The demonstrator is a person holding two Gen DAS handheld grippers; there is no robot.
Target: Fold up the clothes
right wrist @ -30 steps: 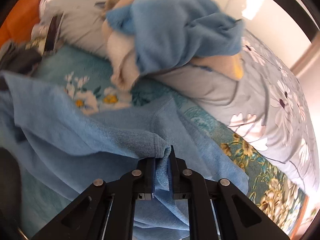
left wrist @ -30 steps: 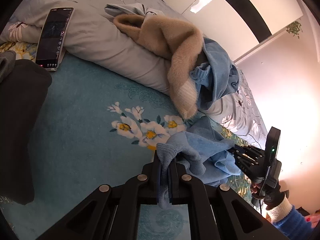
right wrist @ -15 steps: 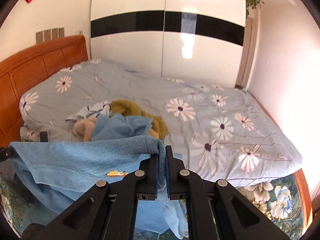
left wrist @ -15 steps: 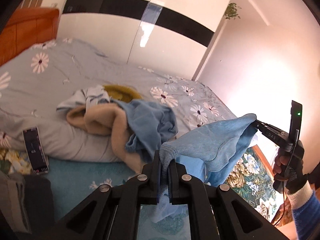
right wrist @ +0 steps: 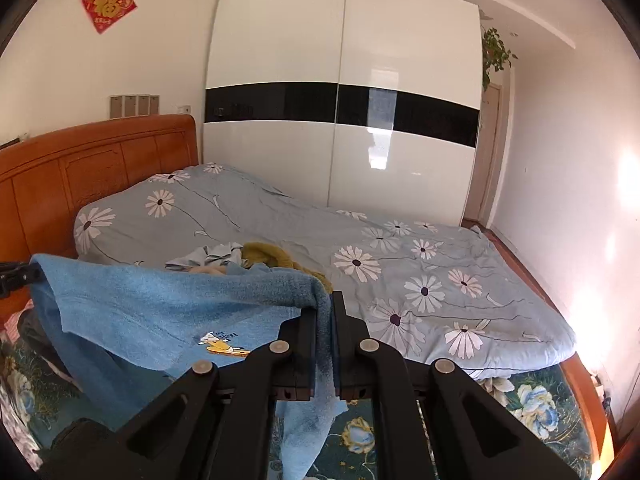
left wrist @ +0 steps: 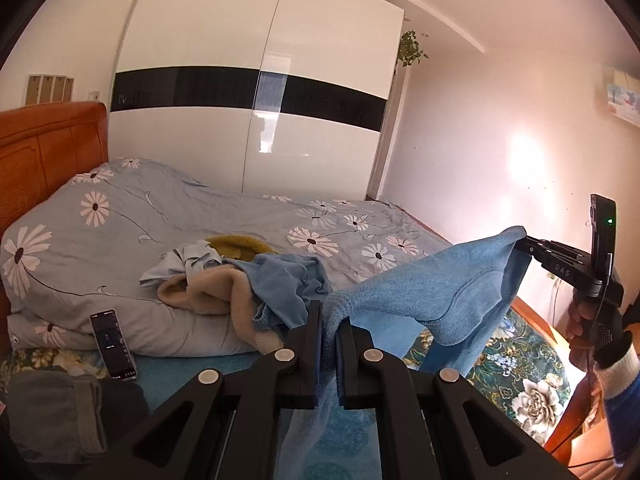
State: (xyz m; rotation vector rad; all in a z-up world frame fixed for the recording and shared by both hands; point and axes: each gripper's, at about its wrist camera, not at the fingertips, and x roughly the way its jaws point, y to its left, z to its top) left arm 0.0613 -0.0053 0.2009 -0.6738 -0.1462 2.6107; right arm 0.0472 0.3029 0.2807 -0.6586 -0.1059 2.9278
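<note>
A light blue fleece garment [left wrist: 424, 292] hangs stretched in the air between both grippers above the bed. My left gripper [left wrist: 329, 312] is shut on one corner of it. The right gripper [left wrist: 524, 242] shows at the far right of the left wrist view, held by a gloved hand, pinching the opposite corner. In the right wrist view the blue garment [right wrist: 160, 312] spreads leftward, with a small cartoon patch [right wrist: 220, 342] on it, and my right gripper [right wrist: 325, 300] is shut on its edge. The left gripper's tip [right wrist: 20, 276] clamps the far corner.
A pile of clothes [left wrist: 224, 280], tan, blue, grey and olive, lies on the flowered grey duvet [left wrist: 120, 232]. A phone [left wrist: 114, 338] leans at the duvet's edge, and dark folded clothes [left wrist: 60, 412] sit lower left. A wooden headboard [right wrist: 80, 164] and a white wardrobe [right wrist: 340, 100] stand behind.
Both grippers rose from the bed surface, lifting the blue garment off the bed and stretching it out between them. The views tilted up from the bedding to the whole room.
</note>
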